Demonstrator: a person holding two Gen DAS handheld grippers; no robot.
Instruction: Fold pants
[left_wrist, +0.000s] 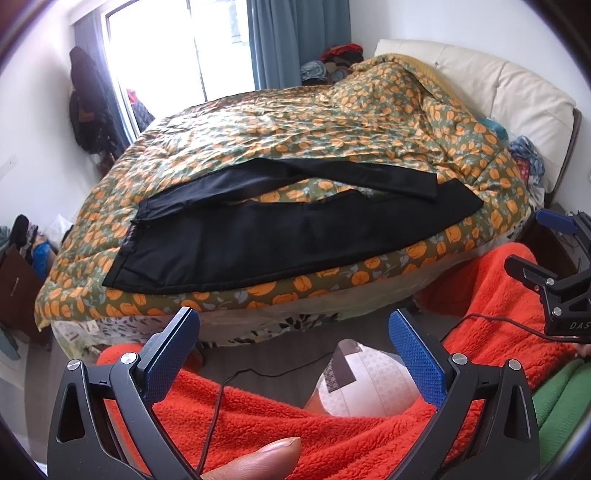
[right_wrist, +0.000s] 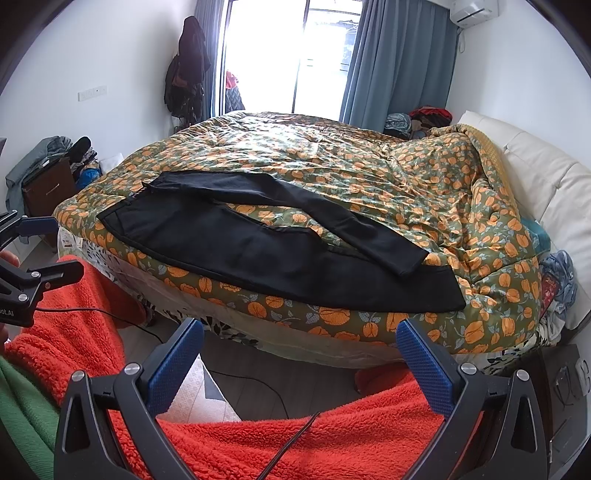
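Black pants (left_wrist: 280, 240) spread along near bed edge on floral quilt (left_wrist: 332, 122). Left gripper (left_wrist: 291, 332) and right gripper (right_wrist: 301, 343) agape, empty, above orange blanket (right_wrist: 332, 443).

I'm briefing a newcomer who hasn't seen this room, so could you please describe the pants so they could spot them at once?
Find the bed that fills the room, under a green quilt printed with orange fruit. Along its near edge lie the pants, spread flat with waistband left and legs running right, the far leg angled across the near one's end. They are the only plain black thing on the patterned quilt.
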